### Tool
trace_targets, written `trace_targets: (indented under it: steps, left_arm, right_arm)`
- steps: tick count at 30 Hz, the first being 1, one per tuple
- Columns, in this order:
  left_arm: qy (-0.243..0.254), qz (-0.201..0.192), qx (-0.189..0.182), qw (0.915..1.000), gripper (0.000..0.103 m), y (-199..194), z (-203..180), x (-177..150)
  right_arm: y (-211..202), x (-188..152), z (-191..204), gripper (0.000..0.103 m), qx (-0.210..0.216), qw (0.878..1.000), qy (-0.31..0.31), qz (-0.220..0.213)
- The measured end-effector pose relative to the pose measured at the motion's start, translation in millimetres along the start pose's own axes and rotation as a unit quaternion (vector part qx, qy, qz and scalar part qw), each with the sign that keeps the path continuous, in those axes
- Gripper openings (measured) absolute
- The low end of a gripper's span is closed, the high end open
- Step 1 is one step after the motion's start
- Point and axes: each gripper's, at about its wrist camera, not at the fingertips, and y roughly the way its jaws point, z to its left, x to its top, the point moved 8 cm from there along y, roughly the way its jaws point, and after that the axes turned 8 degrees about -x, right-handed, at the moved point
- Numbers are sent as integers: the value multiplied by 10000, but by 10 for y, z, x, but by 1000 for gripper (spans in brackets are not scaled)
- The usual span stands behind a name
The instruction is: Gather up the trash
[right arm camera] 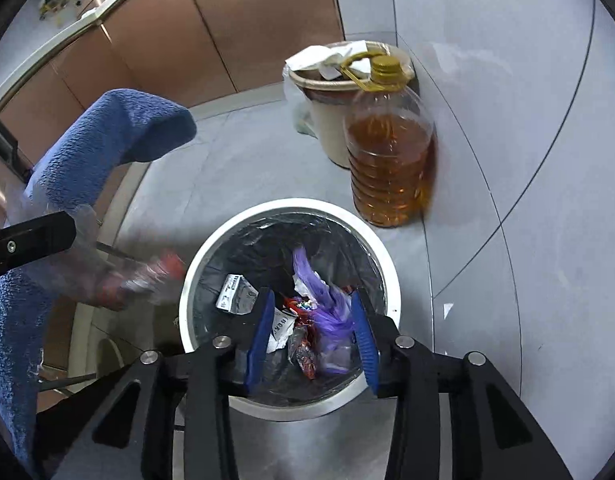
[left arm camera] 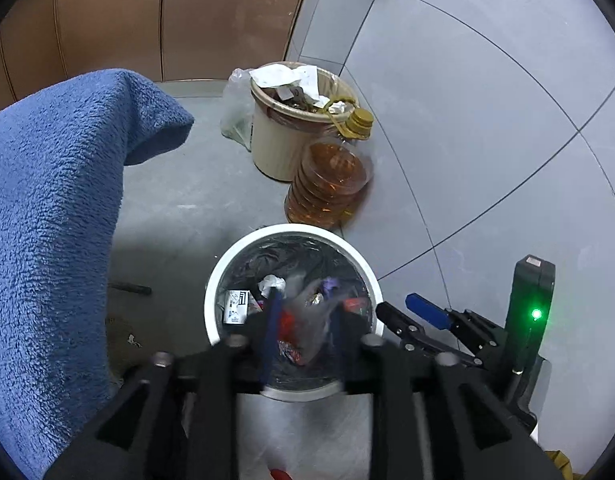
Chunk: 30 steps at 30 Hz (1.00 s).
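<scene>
Both tongs, left (left arm camera: 303, 328) and right (right arm camera: 311, 340), hang parted over the white bin (right arm camera: 389, 276), clamping nothing. Clear-bagged trash (left arm camera: 303, 320) drops between the left pair; keep them centred above the liner.

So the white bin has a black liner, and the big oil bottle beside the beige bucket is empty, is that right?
Not quite. The oil bottle is not empty: it holds amber oil up to near its shoulder, as the right wrist view shows. The rest stands: the white bin has a black liner, and the bottle stands beside the beige bucket.
</scene>
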Motion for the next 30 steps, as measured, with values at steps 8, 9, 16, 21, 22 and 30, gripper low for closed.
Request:
trace_targets:
  steps: [8, 9, 16, 21, 22, 30]
  left_arm:
    - [-53, -294, 93, 9995, 38, -251, 76, -12]
    - [-25, -404, 191, 9990, 38, -316, 89, -10]
    - [45, -1178, 768, 9901, 38, -877, 231, -22]
    - [1, -1614, 1072, 9810, 38, -1311, 357, -113]
    - [-14, -1688, 1112, 9793, 38, -1375, 373, -131]
    - [-139, -2319, 1650, 9585, 38, -2051, 602, -357]
  right_arm:
    - [-91, 23, 7, 42, 25, 9999, 118, -66]
    - [-144, 42, 24, 42, 16, 9999, 107, -126]
    - [-521, 170, 189, 46, -46, 9983, -38, -573]
    - [-775, 217, 335, 51, -118, 9962, -196, -846]
    - [-823, 224, 362, 51, -117, 9958, -212, -887]
    - [-1272, 280, 735, 56, -42, 9905, -473, -1293]
